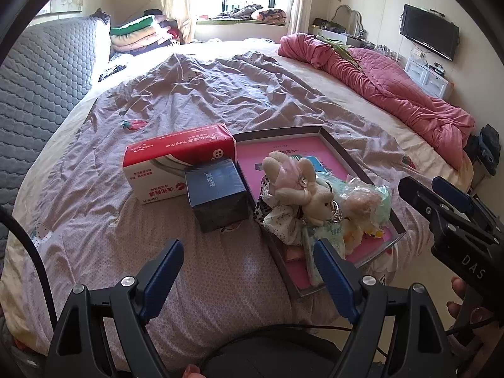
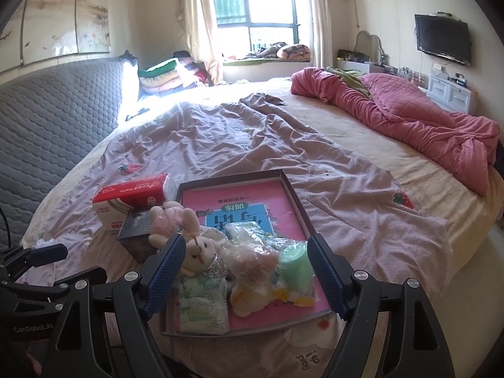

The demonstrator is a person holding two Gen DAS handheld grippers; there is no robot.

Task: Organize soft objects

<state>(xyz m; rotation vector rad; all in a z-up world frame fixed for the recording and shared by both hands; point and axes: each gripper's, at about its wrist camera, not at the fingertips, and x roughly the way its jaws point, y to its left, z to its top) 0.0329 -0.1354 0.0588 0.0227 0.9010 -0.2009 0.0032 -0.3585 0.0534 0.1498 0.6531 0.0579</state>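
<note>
- The grey quilted headboard [image 1: 41, 72] fills the far left, with a stack of folded blankets [image 1: 141, 33] beyond it by the window.
- A crumpled lilac sheet [image 1: 201, 94] with strawberry prints covers the bed and carries everything.
- A red-and-white tissue pack [image 1: 170, 160] lies left of the tray, a dark blue box [image 1: 217, 193] standing against its front, just beside the tray's left wall.
- The left gripper [image 1: 249, 271] hangs released over bare sheet in front of the blue box, nothing between its blue pads; its right finger overlaps the tray's near corner in the left wrist view.
- The shallow grey tray [image 2: 239, 176] has a pink book as its floor, and the soft objects are heaped at its near end: a pale pink plush rabbit [image 2: 171, 217], a cream plush bear [image 2: 200, 250], a bagged plush [image 2: 252, 264], a green roll [image 2: 294, 266] and a green-printed tissue packet [image 2: 203, 307].
- The right gripper [image 2: 245, 271] is spread wide above that heap, gripping nothing.
- A rumpled pink quilt [image 2: 409, 119] lies far right, well apart.
</note>
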